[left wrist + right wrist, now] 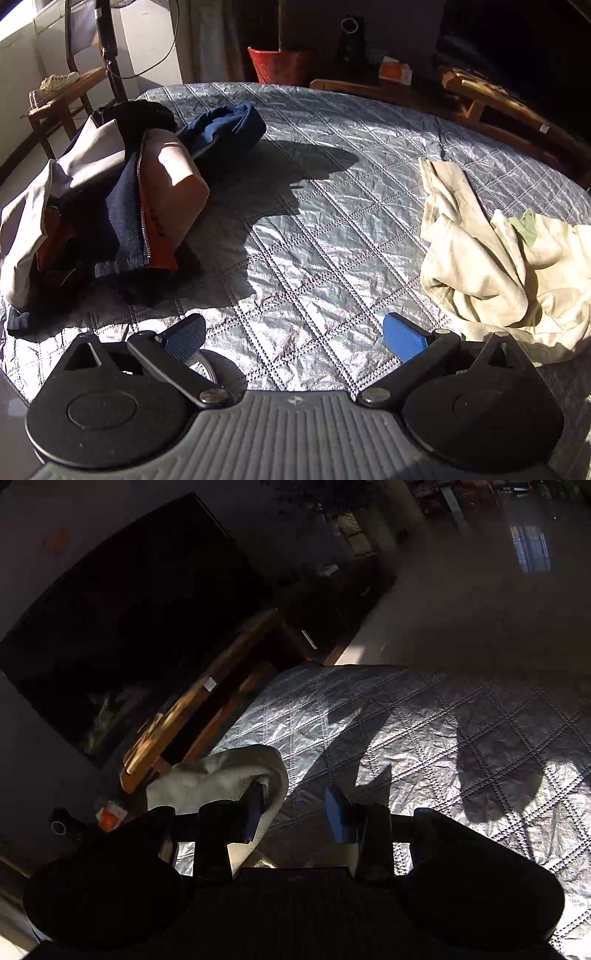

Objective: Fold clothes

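Observation:
A crumpled cream garment (495, 266) lies at the right of the round table covered in silver quilted cloth (314, 192). A pile of folded clothes (122, 199) in beige, dark blue and orange sits at the left, with a blue garment (229, 125) behind it. My left gripper (293, 338) is open and empty above the table's near edge, between the pile and the cream garment. My right gripper (295, 812) is open above the cloth (424, 731); a fold of the cream garment (229, 775) lies against its left finger (255, 808).
A wooden chair (62, 96) with pale shoes stands at the back left, beside a dark stand. A red bucket (277, 66) and wooden furniture (491, 107) are behind the table. In the right wrist view a wooden chair (199, 709) and a dark screen are beyond the table edge.

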A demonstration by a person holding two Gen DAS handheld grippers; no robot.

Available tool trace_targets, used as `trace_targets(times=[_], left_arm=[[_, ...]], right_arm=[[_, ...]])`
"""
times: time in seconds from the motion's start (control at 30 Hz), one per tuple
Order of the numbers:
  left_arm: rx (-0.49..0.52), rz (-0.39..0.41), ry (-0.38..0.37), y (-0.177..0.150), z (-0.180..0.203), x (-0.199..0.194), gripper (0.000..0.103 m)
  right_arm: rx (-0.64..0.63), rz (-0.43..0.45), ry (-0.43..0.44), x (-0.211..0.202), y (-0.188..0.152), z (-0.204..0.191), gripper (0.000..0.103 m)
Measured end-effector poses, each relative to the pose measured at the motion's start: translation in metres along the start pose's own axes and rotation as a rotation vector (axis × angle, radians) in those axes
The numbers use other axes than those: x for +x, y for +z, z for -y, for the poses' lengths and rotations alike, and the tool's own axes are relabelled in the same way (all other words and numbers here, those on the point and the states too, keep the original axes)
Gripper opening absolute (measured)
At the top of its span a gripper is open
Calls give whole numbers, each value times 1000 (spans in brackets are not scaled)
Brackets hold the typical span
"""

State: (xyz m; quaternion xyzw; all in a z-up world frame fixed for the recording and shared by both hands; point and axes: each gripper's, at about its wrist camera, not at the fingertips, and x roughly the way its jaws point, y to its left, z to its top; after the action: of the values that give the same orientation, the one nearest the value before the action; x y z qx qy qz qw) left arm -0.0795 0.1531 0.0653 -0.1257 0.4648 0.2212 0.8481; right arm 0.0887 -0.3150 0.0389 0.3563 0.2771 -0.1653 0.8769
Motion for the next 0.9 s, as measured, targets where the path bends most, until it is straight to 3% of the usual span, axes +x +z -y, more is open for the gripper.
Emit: trace_targets(times=[0.03,0.1,0.17,0.2,0.3,0.43,0.53,0.63,0.7,0.8,0.9], left_arm=[[0,-2,0,0,0,0,102],[-4,-4,-3,1,0,0,102],[-3,4,-5,1,2,-1,102],[3,5,-4,1,3,-1,102],[26,7,-1,-2,10,0,102],[44,-6,16,-6,15,5,102],[50,-8,18,-6,16,6,102],[51,-1,8,-6,16,4,102],[53,-2,0,-6,16,3,102],[49,0,-4,-4,14,2,102],[33,-2,-6,-3,11,2,102]], right_arm=[[-74,-13,12,-5,-4,4,45],[-216,-55,51,-16,-17,10,48],[-335,-163,145,-27,-44,11,62],[-378,-221,186,-31,-58,11,74],[-424,-381,242,-35,-100,3,74],[-480,-414,354,-53,-122,-33,73],[-570,-358,382,-72,-128,-56,74],[-882,-239,370,-88,-145,-81,74],[-1102,-171,349,-91,-158,-88,66],[-1289,-81,282,-94,-167,-85,58],[-1442,-74,231,-89,-175,-83,57]])
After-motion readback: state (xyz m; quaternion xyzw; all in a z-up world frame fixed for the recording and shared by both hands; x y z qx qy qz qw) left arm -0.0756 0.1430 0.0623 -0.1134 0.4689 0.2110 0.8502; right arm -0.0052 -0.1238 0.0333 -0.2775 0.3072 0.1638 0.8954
